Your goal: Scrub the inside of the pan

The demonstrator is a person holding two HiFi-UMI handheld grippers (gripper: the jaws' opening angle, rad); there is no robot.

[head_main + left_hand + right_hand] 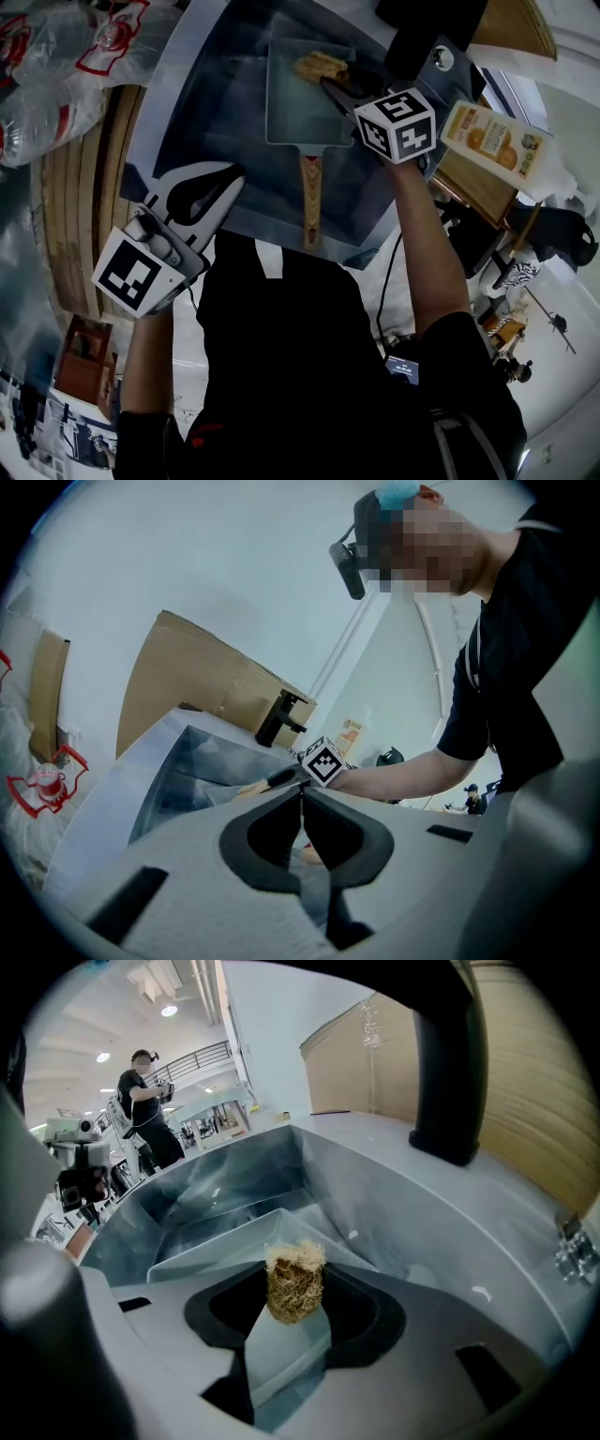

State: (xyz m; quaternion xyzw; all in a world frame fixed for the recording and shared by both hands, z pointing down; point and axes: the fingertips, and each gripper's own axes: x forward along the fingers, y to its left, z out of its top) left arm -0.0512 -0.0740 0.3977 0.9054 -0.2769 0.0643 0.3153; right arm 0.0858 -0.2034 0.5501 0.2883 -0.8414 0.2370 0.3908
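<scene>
Sink [202,94]: steel, with a black faucet [427,28] at its far rim.

Pan [305,94]: square and pale inside. It lies in the sink with its wooden handle [310,202] pointing back towards the person.

Right gripper [336,86]: reaches in over the pan from the right. Its jaws are closed onto a scrubber [295,1282], a tan, fibrous wad. The right gripper view shows the wad pinched between the two tips, with its frayed top standing above them. In the head view the scrubber sits over the far right corner of the pan's inside, close to the far wall. Whether it presses on the pan floor cannot be told from either view.

Left gripper [230,183]: well apart from the pan, at the near left corner of the sink, with its tips over the rim. The left gripper view shows the jaws brought together tip to tip with nothing between them. That view looks across the sink towards the other gripper's marker cube [324,760].

Surroundings: a bottle [495,139] with an orange label lies on the counter right of the sink. Clear plastic bags [56,66] with red print sit to the far left. A brown cardboard sheet [202,686] stands behind the sink.
</scene>
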